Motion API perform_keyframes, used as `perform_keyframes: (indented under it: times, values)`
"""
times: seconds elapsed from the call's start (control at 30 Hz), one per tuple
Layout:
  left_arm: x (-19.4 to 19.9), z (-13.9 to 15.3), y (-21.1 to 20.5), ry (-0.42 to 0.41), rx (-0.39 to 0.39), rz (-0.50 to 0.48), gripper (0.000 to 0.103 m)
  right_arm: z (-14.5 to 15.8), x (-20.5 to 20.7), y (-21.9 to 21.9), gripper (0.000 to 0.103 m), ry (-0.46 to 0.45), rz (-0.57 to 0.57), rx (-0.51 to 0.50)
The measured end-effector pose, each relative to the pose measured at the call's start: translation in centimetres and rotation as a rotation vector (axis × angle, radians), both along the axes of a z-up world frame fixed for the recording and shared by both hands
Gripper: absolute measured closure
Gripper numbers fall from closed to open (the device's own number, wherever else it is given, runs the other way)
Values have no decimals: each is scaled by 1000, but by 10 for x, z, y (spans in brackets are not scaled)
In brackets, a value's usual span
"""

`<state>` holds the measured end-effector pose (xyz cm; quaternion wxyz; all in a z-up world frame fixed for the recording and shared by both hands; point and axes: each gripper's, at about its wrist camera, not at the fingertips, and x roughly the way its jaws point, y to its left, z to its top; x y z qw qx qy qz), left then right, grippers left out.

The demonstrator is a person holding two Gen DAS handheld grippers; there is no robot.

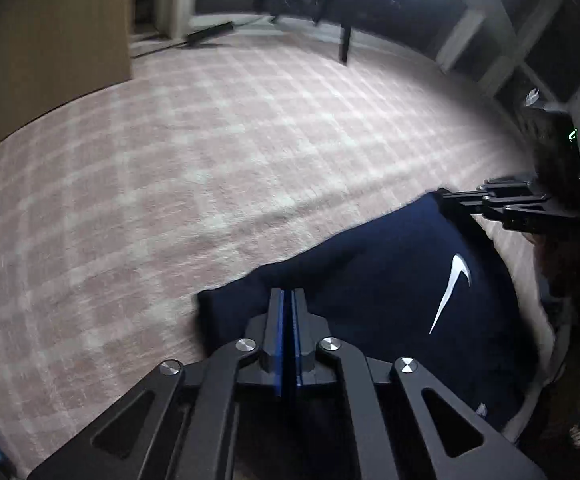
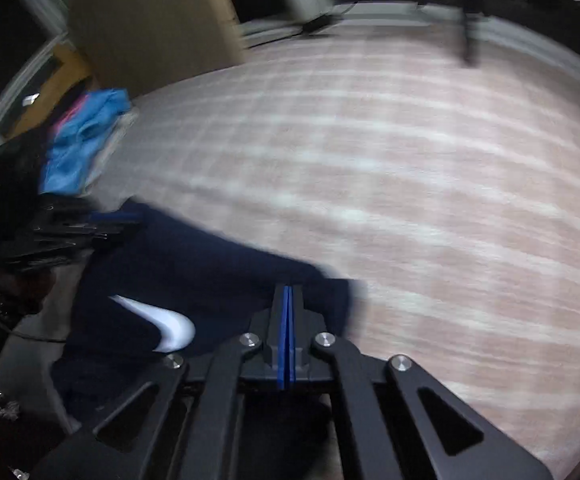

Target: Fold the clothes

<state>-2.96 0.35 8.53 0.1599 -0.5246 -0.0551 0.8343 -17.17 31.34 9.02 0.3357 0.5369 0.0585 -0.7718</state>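
While a navy garment (image 1: 389,300) with a white swoosh logo (image 1: 451,290) lies on the pink checked carpet (image 1: 210,160), two grippers hold its far edge. At the left corner, the left gripper (image 1: 288,292) has its blue pads pressed together on the cloth. At the right corner, the right gripper (image 2: 288,290) is likewise clamped tight on the fabric. Beyond the garment's left side, blue and pink clothes (image 2: 82,136) sit heaped at the carpet's edge.
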Motion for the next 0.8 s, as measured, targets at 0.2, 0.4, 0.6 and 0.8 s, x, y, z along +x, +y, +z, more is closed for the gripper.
perform_keyframes:
  times: [0.2,0.4,0.6,0.8]
  values:
    - [47,51,-12,62,-7,-13,101,56,46,34,99,68,-13,-55]
    - [104,45,23,19,87,-148,93,32,112,2,99,4,75,-63]
    - [160,-2,41,-108,2,-184,94,1,163,8,98,-28,135,67]
    - [189,33,51,-59,-33,-169,92,31,196,33,98,-14,85,29]
